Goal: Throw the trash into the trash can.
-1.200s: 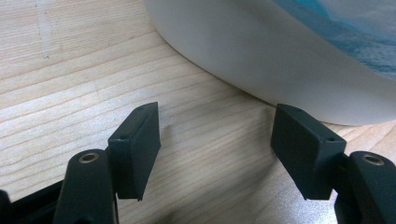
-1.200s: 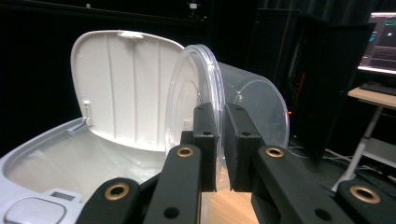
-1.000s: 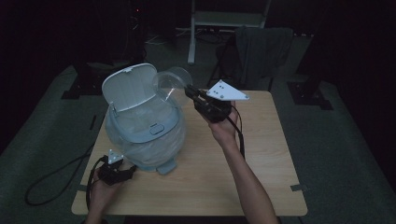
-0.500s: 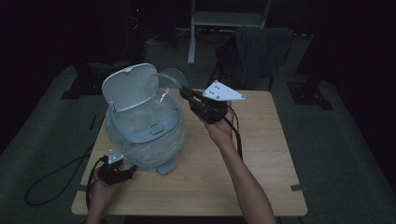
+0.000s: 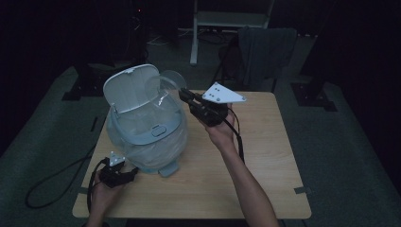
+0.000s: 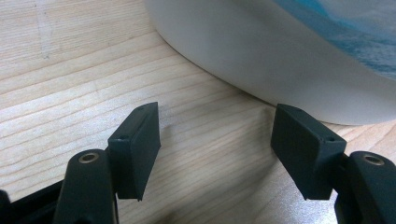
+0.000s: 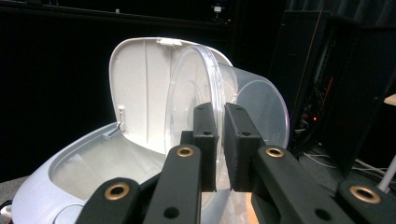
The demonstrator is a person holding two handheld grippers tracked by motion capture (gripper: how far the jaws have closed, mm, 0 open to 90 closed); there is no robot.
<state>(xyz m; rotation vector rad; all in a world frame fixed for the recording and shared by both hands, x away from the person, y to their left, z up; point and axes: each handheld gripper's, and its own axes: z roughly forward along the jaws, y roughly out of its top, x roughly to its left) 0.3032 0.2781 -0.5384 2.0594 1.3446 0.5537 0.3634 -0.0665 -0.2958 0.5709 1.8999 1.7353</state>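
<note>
Counter: pale wood, visible grain, square-ish top, standing on grey carpet. Room dark all round. Behind the counter a white-legged stand and a chair draped in dark cloth. A cable trails off the left edge onto the floor.

On the counter's left half sits a large rounded container, white base, pale blue rim, translucent wall. Its white lid is hinged up and stands open at the back.

Right tool: jaws nearly pressed together, pinching the rim of a clear plastic cup. The cup lies on its side, mouth toward the raised lid, held above the container's open top. In the right gripper view the rim passes between the two pads.

Left tool: low on the counter, just beside the container's base. In the left gripper view the jaws stand spread with bare wood between them; the white base curves past just ahead of them, not between the pads.

Against the earlier frames: the right tool and cup have shifted slightly left, closer to the lid and over the opening. Left tool, container and lid are unchanged in position. The right tool's grip looks the same.
</note>
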